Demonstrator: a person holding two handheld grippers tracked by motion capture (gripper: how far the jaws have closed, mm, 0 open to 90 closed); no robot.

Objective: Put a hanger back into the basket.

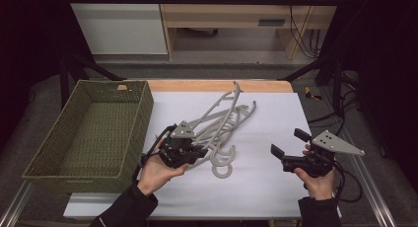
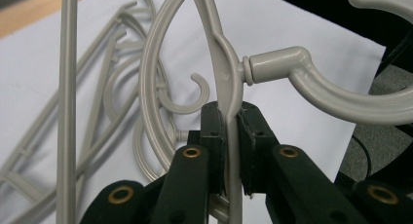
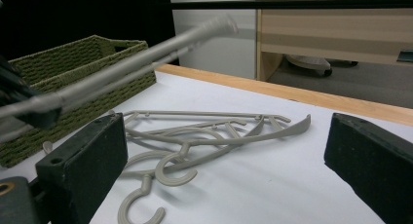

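White surface with wooden far edge fills centre of high view; dark floor around it. Green woven basket at left edge of surface. Heap of grey plastic hangers at frame centre, hooks toward lower edge. Left tongs, just left of centre, closed on neck of one grey hanger, clamped just below hook. Right tongs, lower right, spread wide, holding nothing, well apart from heap.

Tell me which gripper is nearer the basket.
Left. The left gripper sits just beside the basket, shut on a hanger. The right gripper is open, far across the table.
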